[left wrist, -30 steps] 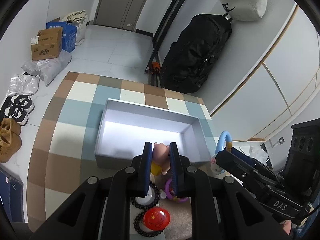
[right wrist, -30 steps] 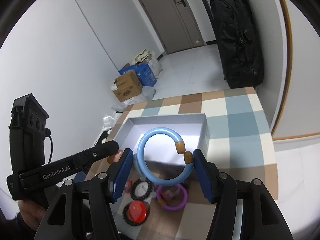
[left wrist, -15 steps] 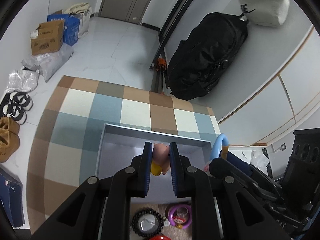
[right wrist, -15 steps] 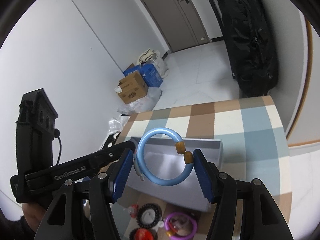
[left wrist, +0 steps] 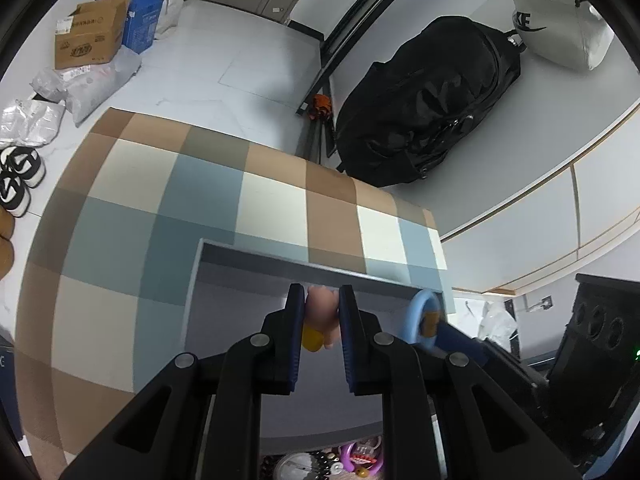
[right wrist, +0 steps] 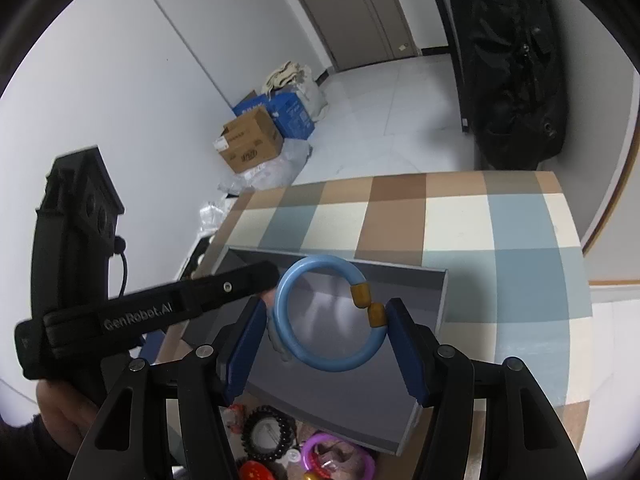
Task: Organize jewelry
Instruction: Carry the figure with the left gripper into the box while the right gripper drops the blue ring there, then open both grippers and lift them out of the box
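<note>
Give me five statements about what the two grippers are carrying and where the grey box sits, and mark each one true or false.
1. The left gripper is shut on a small pink figure. True.
2. The right gripper holds a purple ring. False: it holds the blue bangle with amber beads; a purple ring lies on the mat.
3. The grey box sits on a checked mat. True.
4. Both held pieces already lie on the box floor. False: both are held over the box, in the grippers.
5. A black beaded bracelet lies outside the box, near its front wall. True.
</note>
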Demonstrator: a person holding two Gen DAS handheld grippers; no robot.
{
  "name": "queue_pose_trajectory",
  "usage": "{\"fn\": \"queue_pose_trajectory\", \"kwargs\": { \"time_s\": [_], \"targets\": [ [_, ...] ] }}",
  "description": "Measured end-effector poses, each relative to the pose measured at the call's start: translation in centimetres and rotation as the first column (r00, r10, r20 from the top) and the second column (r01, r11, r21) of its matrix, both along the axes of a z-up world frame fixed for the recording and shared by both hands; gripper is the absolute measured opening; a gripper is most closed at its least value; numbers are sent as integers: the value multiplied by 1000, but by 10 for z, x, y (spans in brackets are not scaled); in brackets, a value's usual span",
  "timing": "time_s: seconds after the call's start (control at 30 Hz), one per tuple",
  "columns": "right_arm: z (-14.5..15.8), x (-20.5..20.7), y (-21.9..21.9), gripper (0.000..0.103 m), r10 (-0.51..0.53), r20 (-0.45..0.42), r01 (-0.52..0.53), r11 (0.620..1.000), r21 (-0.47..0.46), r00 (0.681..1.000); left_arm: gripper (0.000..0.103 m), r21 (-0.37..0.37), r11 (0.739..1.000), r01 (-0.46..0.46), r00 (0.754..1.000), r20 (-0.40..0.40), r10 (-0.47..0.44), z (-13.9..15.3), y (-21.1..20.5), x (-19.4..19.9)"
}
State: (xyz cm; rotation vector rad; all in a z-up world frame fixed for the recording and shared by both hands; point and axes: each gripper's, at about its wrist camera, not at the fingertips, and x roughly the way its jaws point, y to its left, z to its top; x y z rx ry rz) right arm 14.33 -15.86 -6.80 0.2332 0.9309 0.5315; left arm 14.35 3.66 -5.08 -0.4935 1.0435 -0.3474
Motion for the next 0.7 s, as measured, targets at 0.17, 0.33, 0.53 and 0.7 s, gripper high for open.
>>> {"fn": "queue_pose_trajectory", "kwargs": {
  "time_s": [0.17,0.33,0.53,0.7],
  "targets": [
    [1,1,6,69,11,26,-11,1000,-20,1000,19,-97,995,19,1000,10,-18,4,0,4],
    [7,-4,4,81,11,64,-9,999,-32,998,49,-75,997,18,999,52,-15,13,2,-2],
    [13,-10,-4,86,-19,85,23,999,-44,996,58,-62,998,11,999,51,-8,15,4,-8],
    [14,-16,-10,90,-44,91,48,998,-38,995,63,-18,1000,-14,998,63,15,19,6,-15]
  ]
}}
